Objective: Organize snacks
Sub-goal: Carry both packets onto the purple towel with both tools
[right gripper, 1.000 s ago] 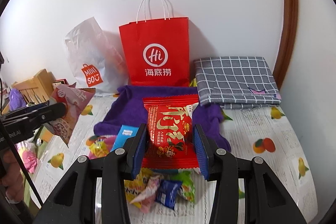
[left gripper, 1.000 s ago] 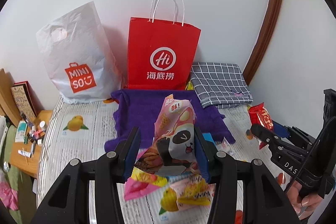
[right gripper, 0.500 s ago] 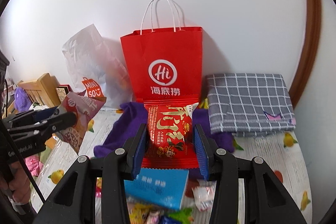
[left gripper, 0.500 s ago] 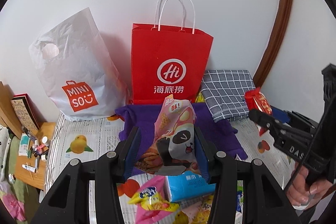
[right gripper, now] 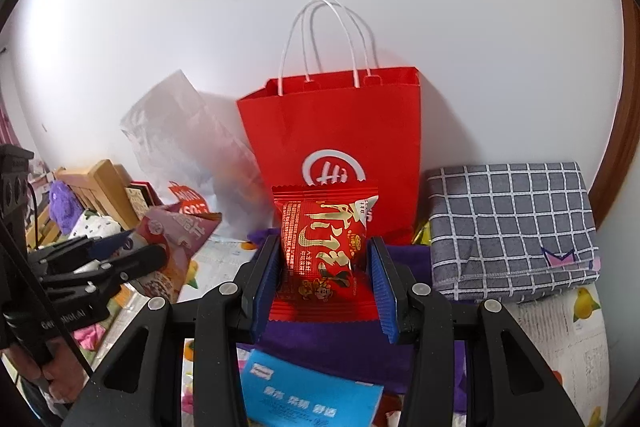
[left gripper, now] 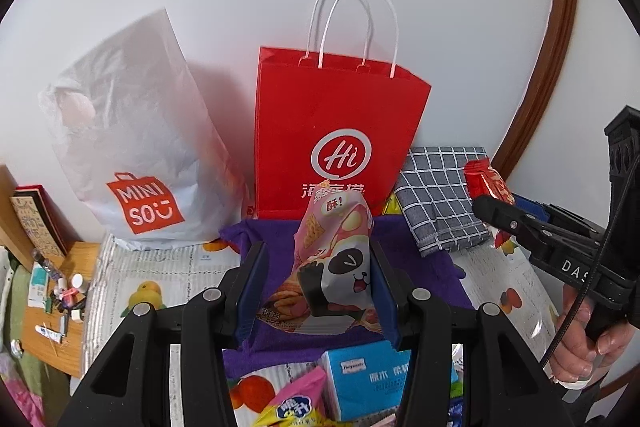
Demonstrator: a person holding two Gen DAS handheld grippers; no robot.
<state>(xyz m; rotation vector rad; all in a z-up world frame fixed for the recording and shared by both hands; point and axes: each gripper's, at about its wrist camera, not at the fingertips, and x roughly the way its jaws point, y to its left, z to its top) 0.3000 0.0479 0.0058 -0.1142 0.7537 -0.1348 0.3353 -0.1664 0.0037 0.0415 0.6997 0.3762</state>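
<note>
My left gripper [left gripper: 318,267] is shut on a pink panda snack bag [left gripper: 336,259], held upright above the purple cloth [left gripper: 272,239]; this bag also shows in the right wrist view [right gripper: 176,247]. My right gripper [right gripper: 324,263] is shut on a red snack packet [right gripper: 324,243], which also shows in the left wrist view [left gripper: 486,183]. Both are raised in front of the red paper bag [left gripper: 336,131], which also shows in the right wrist view [right gripper: 340,131] and stands open against the wall.
A white Miniso plastic bag [left gripper: 128,147] stands left of the red bag. A folded grey checked cloth [right gripper: 512,223] lies at the right. A blue tissue pack [left gripper: 364,383] and loose snacks [left gripper: 292,407] lie below the grippers. A wooden side table [left gripper: 48,307] with clutter is at far left.
Both grippers have risen and moved closer to the red paper bag, each still holding its snack. The loose snacks on the bed have dropped lower in view.
</note>
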